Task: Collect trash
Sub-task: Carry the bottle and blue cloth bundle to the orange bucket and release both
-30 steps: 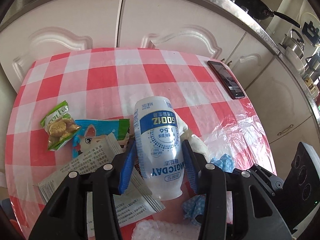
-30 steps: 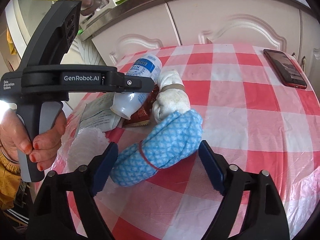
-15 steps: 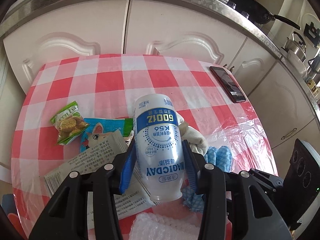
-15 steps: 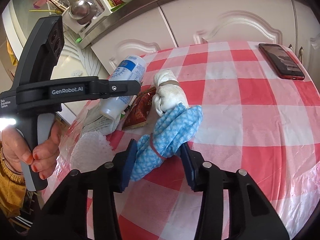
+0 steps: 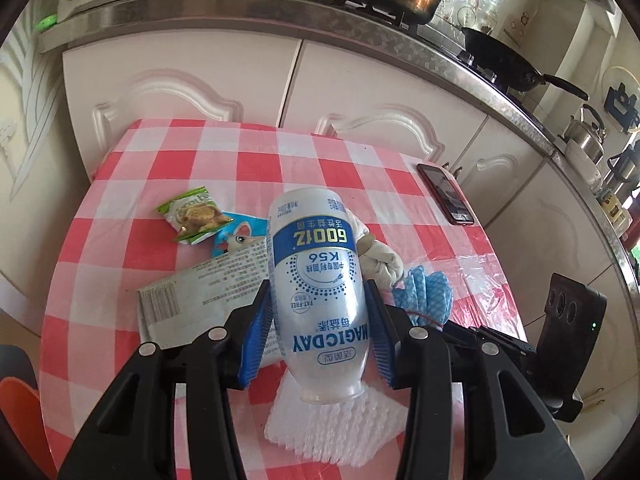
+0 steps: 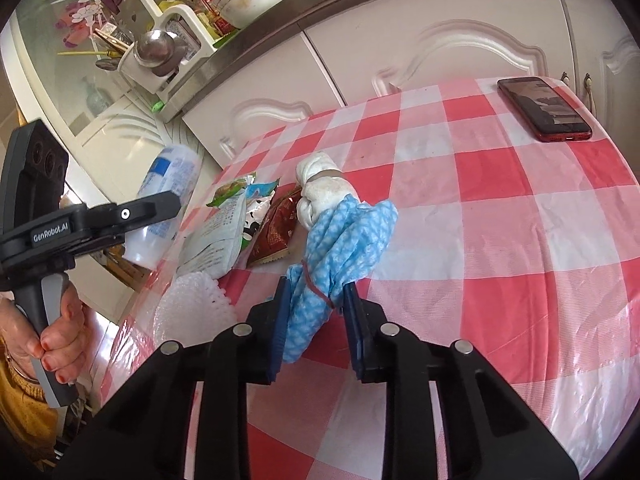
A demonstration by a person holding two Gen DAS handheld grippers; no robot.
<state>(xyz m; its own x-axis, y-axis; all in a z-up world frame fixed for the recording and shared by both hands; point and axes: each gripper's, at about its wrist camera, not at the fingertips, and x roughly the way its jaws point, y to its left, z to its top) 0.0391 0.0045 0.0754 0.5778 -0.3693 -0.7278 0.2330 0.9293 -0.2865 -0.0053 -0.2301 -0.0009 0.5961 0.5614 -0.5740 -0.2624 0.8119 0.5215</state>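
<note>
My left gripper (image 5: 318, 332) is shut on a white and blue plastic bottle (image 5: 316, 292) and holds it above the red checked table (image 5: 192, 160). The bottle also shows in the right wrist view (image 6: 168, 204), in the left gripper (image 6: 120, 220). My right gripper (image 6: 314, 320) is shut on a blue cloth bundle (image 6: 340, 248) tied with a red band, lifted a little off the table (image 6: 500, 208). A white knotted cloth (image 6: 324, 192) lies just beyond it. Wrappers lie on the table: a green snack pack (image 5: 192, 216), a white sachet (image 5: 204, 300), a red packet (image 6: 276, 232).
A red phone (image 6: 544, 108) lies at the table's far right corner. A white foam net (image 5: 332, 424) lies below the bottle. White cabinets (image 5: 192, 76) and a counter with pots stand behind the table. An orange object (image 5: 16, 404) is at the lower left.
My right gripper closed on the blue cloth bundle and raised it. My left gripper rose and pulled back with the bottle, so more of the table and the foam net show.
</note>
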